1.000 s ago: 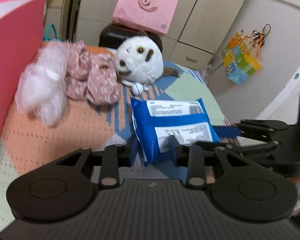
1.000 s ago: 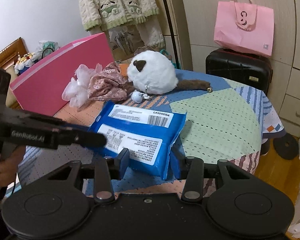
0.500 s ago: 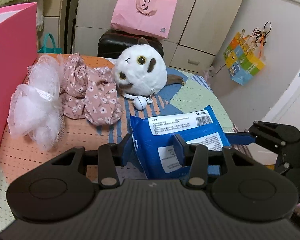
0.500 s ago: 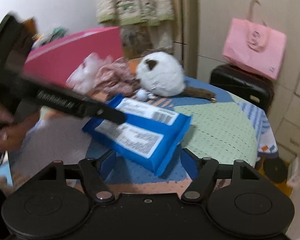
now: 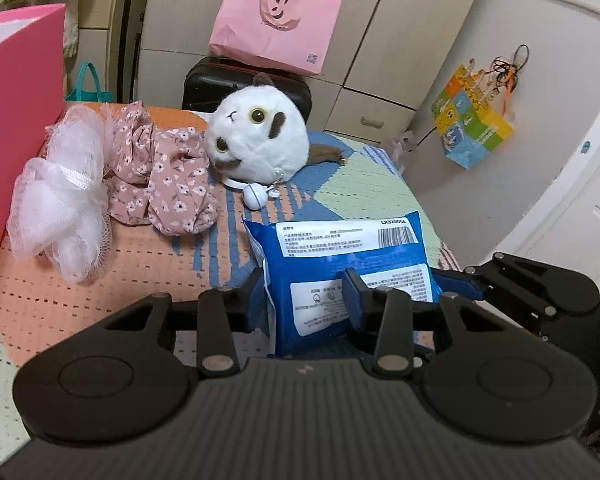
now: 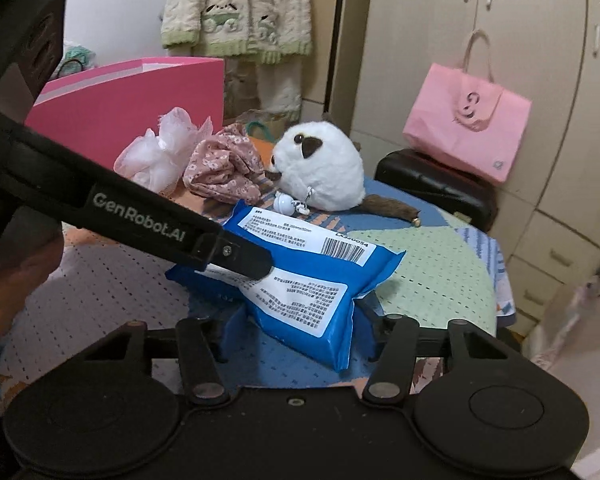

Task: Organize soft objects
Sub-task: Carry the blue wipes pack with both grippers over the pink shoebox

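Compared with a second ago, the blue packet point(image 5: 350, 276) is sitting higher and more tilted, its near end lifted off the patchwork tablecloth point(image 5: 100, 280), and the right gripper point(image 6: 296, 320) has swung round so that it is now coming at the packet's corner from a different angle; its jaws have just been closing again after opening wider, and the packet's lower corner is lying between them, though the pads are standing a little off its sides rather than pressing on it. The left gripper point(image 5: 304, 292) is pinching the packet's near edge between its blue pads (its jaws have tightened a touch). The packet is a puffy blue plastic pouch with two white printed labels and a barcode, crinkling where it is being gripped, and it is lying near the front middle of the table, apart from the white plush toy point(image 5: 256, 140), the pink floral cloth point(image 5: 164, 176) and the white mesh pouf point(image 5: 60, 196) behind it. The right wrist view is showing the left gripper's black arm reaching in from the left with a hand point(image 6: 8, 292) holding it; the left wrist view is showing the right gripper only at the right edge.
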A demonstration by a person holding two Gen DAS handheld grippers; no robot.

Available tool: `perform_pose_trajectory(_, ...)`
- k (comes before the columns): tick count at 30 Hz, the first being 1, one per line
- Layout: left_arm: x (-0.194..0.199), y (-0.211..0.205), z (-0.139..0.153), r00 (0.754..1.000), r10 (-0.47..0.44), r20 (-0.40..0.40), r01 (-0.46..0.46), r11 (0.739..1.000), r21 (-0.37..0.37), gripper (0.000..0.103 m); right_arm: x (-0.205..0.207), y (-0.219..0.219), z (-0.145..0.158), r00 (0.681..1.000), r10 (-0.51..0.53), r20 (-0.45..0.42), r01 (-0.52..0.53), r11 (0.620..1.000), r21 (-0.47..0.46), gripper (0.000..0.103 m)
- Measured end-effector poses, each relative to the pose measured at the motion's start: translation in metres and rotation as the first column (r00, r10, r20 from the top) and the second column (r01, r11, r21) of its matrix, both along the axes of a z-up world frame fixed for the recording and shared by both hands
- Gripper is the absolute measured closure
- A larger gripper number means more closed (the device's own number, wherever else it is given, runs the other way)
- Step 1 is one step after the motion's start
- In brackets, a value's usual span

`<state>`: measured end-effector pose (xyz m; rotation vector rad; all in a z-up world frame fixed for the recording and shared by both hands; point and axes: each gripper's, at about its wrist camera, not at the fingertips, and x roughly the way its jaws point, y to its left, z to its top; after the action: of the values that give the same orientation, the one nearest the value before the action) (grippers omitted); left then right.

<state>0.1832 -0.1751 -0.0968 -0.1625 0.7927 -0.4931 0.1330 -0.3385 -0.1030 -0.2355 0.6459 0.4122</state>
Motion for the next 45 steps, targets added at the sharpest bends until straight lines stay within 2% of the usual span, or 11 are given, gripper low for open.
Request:
perform_pose_trajectory(5,-0.020,0.002,0.016,0.998,-0.034,0.050,0.032,0.998,0.050,0.063,-0.014,0.001,0.009,1.000,-0.021,-0.003,0.021,0.999,0.032,0.043)
perform_pose_trajectory(10,-0.040,0.003,0.025,0.998,-0.053,0.046,0.047,0.992,0.117,0.063,-0.028,0.005,0.016,0.998,-0.026,-0.057,0.030,0.996,0.085,0.043)
perform_pose_trajectory(20,-0.074,0.028,0.037,0.995,-0.097,0.012,0.095,0.990,0.102,0.063,-0.063,0.026,0.031,0.989,-0.067,-0.132,0.078,0.994,0.082,0.042)
perform_pose_trajectory(26,-0.096,0.053,0.049,0.995,-0.098,0.010,0.097,0.992,0.079,0.062,-0.080,0.035,0.044,0.983,-0.053,-0.173,0.077,0.988,0.137,0.042)
perform_pose_trajectory(34,-0.123,0.097,0.062,0.993,-0.101,-0.053,0.104,0.993,0.053,0.061,-0.102,0.062,0.058,0.977,0.019,-0.214,0.018,0.986,0.168,0.042)
perform_pose_trajectory(38,-0.147,0.126,0.072,0.997,-0.077,-0.022,0.077,0.996,0.041,0.060,-0.115,0.080,0.068,0.975,0.075,-0.210,-0.036,0.982,0.184,0.042)
perform_pose_trajectory(45,-0.175,0.166,0.094,0.998,-0.028,0.052,0.025,0.998,0.058,0.060,-0.129,0.119,0.087,0.977,0.157,-0.147,-0.129,0.974,0.184,0.042)
